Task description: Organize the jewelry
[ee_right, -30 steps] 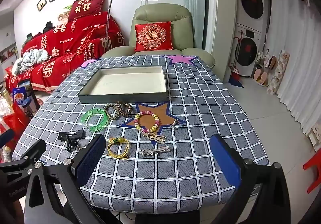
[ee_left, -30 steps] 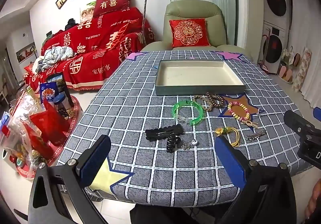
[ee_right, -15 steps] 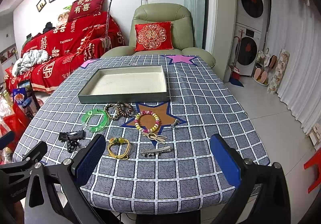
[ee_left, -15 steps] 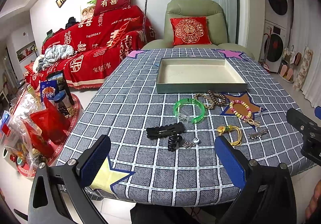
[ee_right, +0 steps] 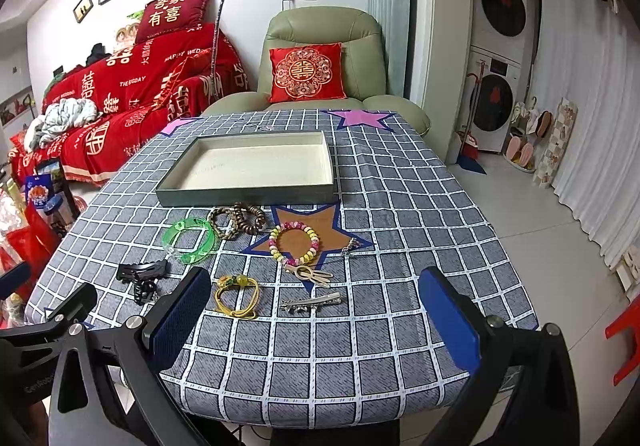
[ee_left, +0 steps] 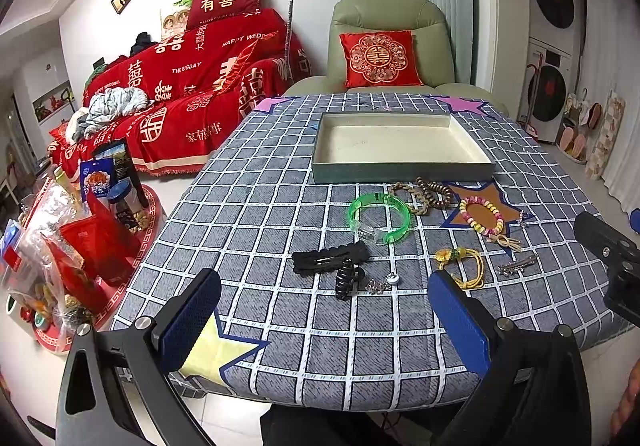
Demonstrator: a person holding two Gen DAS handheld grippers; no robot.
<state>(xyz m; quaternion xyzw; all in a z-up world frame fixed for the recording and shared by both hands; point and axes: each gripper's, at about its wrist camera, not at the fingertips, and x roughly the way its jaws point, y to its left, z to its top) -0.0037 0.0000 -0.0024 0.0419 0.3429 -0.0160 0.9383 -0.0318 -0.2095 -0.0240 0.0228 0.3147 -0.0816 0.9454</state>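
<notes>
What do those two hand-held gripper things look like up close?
Each hand-held gripper is a matte black frame with silver bolts and two long fingers faced with blue textured pads. The left hand-held gripper and the right hand-held gripper look alike. Faint pale lettering marks the left one's black body in the right wrist view; I can't read it fully. No cables show.

The checked table [ee_right: 400, 206] carries a tray [ee_right: 248, 193], bracelets [ee_right: 294, 242], and what look like hair clips [ee_left: 330, 258].
</notes>
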